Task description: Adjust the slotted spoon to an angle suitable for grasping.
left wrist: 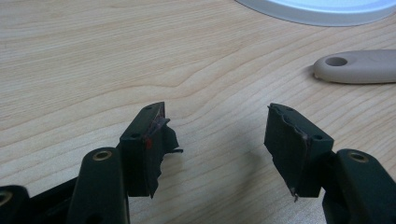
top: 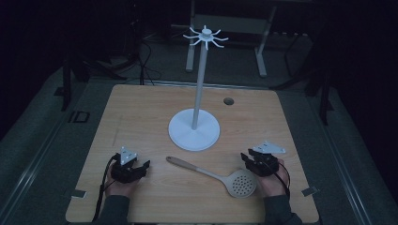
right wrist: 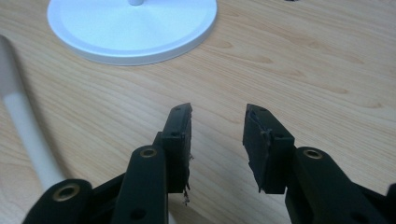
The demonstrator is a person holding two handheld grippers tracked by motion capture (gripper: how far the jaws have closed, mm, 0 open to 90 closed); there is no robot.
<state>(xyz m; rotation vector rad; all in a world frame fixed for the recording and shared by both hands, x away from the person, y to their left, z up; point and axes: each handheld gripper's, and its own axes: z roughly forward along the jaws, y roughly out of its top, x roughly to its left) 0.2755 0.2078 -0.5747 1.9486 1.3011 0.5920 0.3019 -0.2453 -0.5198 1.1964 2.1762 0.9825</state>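
beige slotted spoon (top: 213,175) flat on table, between left claw (top: 146,165) and right claw (top: 245,157); both claws apart, empty.

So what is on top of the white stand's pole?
A white hub with curved hooks caps the stand; every hook hangs empty. The skimmer spoon lies on the table.

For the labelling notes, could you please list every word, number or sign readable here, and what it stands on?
"ID": large pale letters on the dark grey floor left of the light wooden table.
No writing shows on the white hook stand, beige slotted spoon or black grippers.
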